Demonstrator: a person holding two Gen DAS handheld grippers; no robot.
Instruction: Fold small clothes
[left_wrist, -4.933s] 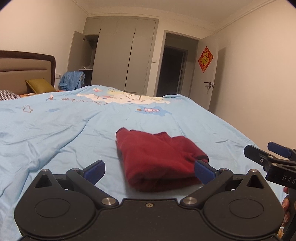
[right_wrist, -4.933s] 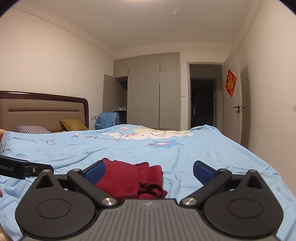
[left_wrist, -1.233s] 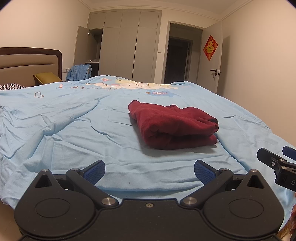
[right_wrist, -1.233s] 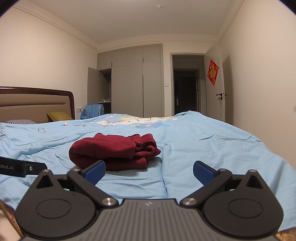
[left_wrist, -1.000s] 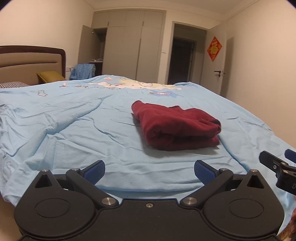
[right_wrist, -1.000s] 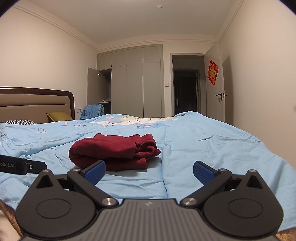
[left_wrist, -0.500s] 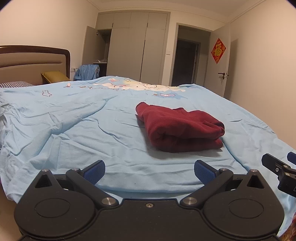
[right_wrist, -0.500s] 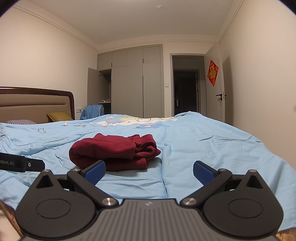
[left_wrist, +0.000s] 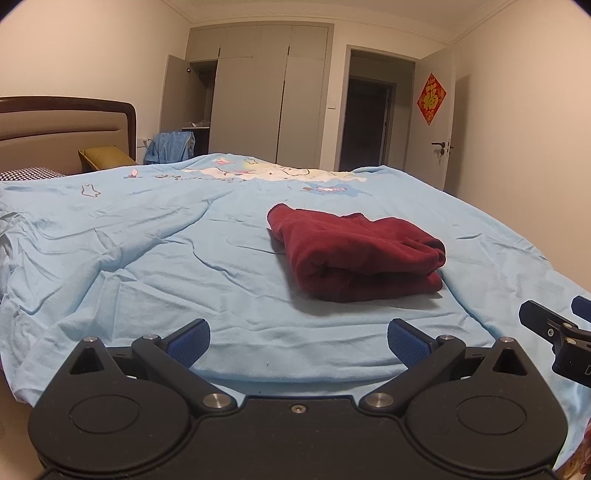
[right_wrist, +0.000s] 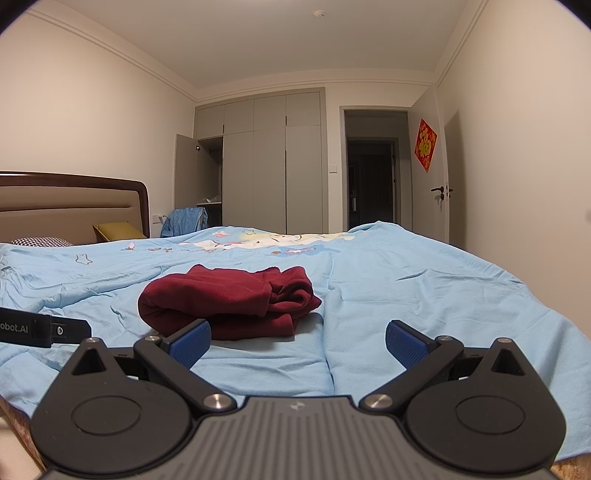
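Observation:
A dark red garment (left_wrist: 354, 254) lies folded in a thick bundle on the light blue bedsheet (left_wrist: 147, 258); the right wrist view shows the same garment (right_wrist: 229, 299) left of centre. My left gripper (left_wrist: 298, 338) is open near the bed's front edge, well short of the garment, with nothing between its blue pads. My right gripper (right_wrist: 297, 341) is open too, close to the bundle's near right side but apart from it. Each gripper's black body shows at the edge of the other's view.
A padded headboard (left_wrist: 62, 129), a yellow pillow (left_wrist: 105, 157) and a checked pillow (left_wrist: 29, 172) are at the far left. Behind the bed stand a grey wardrobe (left_wrist: 266, 96) with one door ajar, a dark open doorway (left_wrist: 365, 125) and a white door (left_wrist: 434, 122).
Both grippers have drawn back from the folded garment toward the bed's front edge since the earliest frames. Over the last second the left one shifted slightly; the right stayed still.

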